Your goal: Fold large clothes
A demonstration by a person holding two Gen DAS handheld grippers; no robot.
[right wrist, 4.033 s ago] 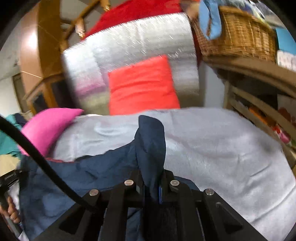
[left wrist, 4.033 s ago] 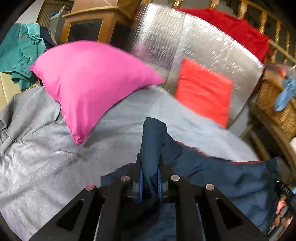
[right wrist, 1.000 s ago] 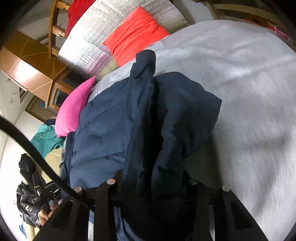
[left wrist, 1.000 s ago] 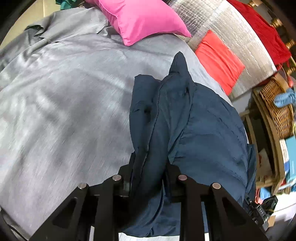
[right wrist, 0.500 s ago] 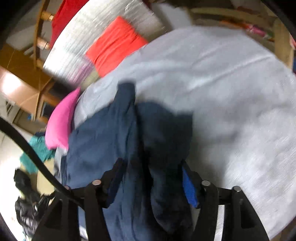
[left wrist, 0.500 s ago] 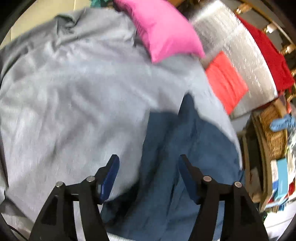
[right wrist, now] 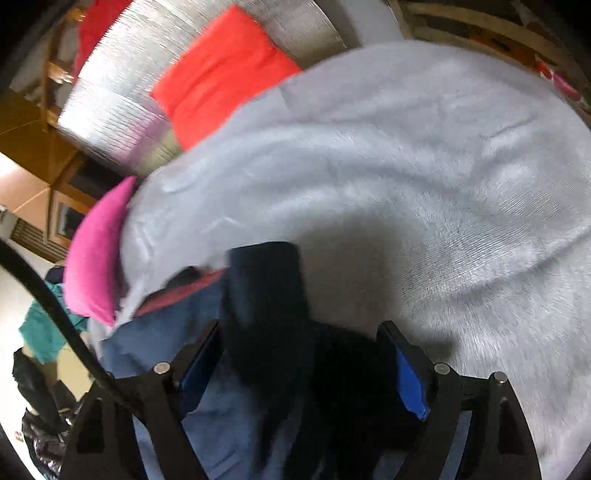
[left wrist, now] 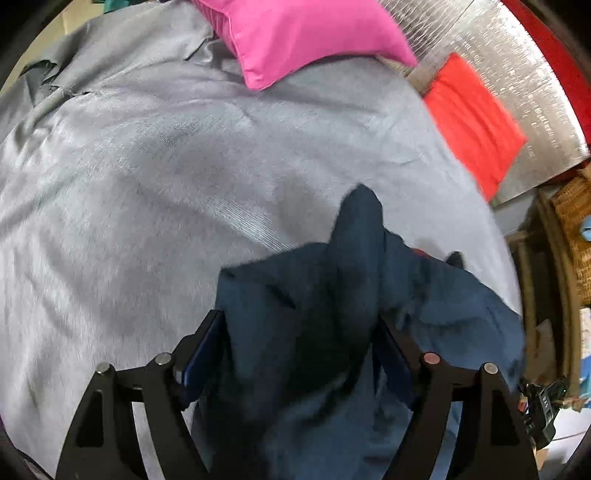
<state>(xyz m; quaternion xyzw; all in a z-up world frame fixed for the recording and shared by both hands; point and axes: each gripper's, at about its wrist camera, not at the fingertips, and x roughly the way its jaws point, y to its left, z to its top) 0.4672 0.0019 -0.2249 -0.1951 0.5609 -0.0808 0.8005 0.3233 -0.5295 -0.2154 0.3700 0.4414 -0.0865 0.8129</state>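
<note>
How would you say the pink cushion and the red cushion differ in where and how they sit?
The pink cushion lies on the grey bedspread, while the red cushion leans against the silver quilted panel. The pink cushion looks plump and puffed; the red cushion looks flatter and ribbed. Both lie clear of the navy garment.

Navy garment (left wrist: pixel 317 302): matt woven cloth, creased. Grey bedcover (left wrist: pixel 155 177): soft cloth with a fine ribbed weave, slight sheen. Pink pillow (left wrist: pixel 295 33): smooth satin-like fabric. Silver panel (left wrist: pixel 517 74): shiny foil, quilted texture. Basket (left wrist: pixel 576 218): woven wicker (rough). Gripper fingers (right wrist: pixel 406 365): matt black plastic, blue pads.
</note>
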